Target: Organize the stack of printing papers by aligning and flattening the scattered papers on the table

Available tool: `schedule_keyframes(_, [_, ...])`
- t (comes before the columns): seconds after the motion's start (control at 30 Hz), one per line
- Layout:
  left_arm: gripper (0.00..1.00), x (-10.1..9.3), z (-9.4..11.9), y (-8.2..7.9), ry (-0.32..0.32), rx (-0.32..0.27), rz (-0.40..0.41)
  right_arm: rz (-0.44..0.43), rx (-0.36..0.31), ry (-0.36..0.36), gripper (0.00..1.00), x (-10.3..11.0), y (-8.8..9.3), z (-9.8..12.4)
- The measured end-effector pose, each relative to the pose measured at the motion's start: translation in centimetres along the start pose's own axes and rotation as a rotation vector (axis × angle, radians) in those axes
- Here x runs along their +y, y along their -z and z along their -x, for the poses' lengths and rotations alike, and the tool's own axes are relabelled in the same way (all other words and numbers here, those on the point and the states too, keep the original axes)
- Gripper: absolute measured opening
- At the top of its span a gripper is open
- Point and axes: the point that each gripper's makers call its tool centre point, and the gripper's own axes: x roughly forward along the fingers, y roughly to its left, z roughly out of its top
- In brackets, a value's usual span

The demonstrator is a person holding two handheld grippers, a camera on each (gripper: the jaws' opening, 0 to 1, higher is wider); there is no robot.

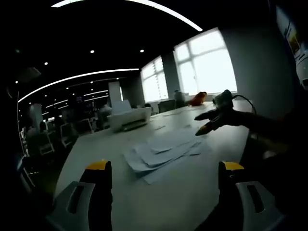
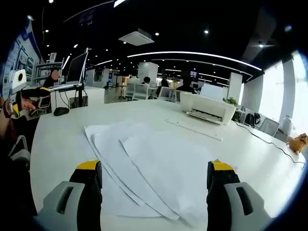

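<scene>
Still scattered papers (image 2: 144,163) just beyond the spread, seemingly empty right hand-held gripper (image 2: 153,177), left hand-held gripper (image 1: 163,179) likewise spread.

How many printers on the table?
1: the white printer sits at the table's far side, beyond the scattered papers. Others may be hidden.

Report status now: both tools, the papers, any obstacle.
Left tool open, empty. Right tool open, empty, hovering above papers. Papers fanned out, not aligned. Printer behind them, apart.
</scene>
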Motion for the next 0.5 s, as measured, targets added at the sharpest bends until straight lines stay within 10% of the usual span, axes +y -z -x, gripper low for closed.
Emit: schedule_keyframes(0.5, [0.94,0.5,0.3,0.2,-0.014,0.0,0.003,0.005,-0.004,-0.011,0.85,0.3,-0.5,-1.2])
